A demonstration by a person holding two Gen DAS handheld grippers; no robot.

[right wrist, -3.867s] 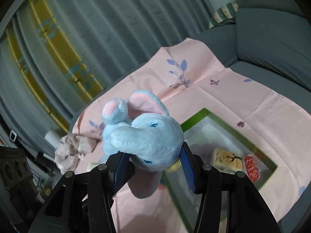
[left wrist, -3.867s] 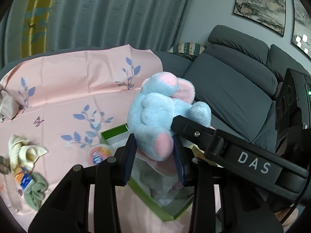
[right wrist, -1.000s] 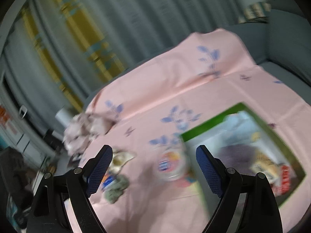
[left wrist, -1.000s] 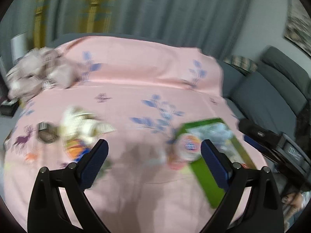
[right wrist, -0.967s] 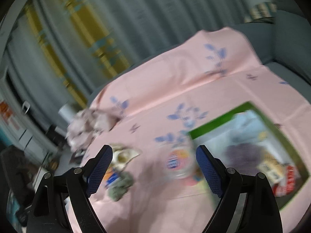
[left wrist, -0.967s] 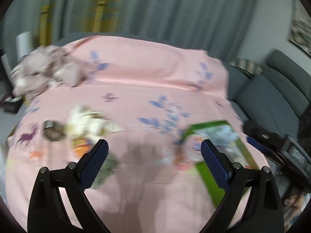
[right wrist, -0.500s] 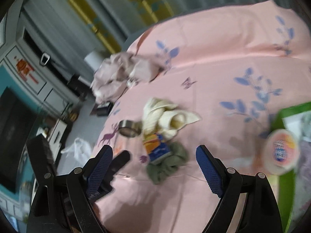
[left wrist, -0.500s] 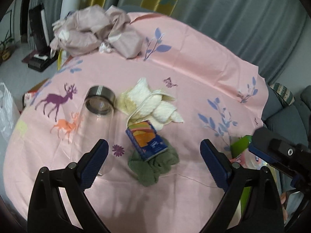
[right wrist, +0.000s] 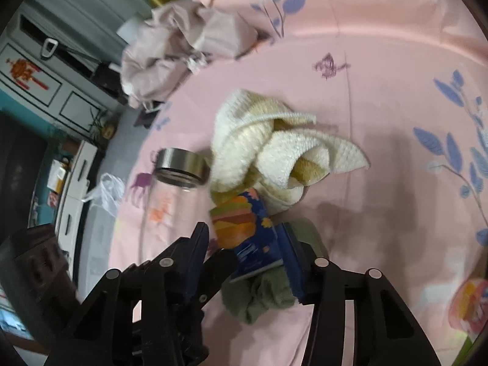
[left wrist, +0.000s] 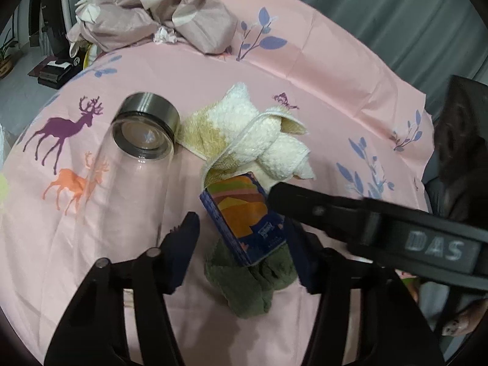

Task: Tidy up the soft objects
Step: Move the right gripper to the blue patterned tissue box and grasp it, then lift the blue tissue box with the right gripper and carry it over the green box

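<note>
Two grippers converged on olive-green cloth (left wrist: 253, 283), crumpled low on pink tablecloth (left wrist: 320, 61), blue tissue pack (left wrist: 244, 216) resting on it, cream towel (left wrist: 253, 131) just behind. Left gripper (left wrist: 244, 256) and right gripper (right wrist: 244, 262) both gaped, straddling pack, gripping nothing. Half second earlier both hung farther back, spread wider.

Grey curtains (left wrist: 396, 9) hang behind the pink-clothed table (left wrist: 320, 61), with a white-panelled cabinet (right wrist: 45, 70) at the side.
</note>
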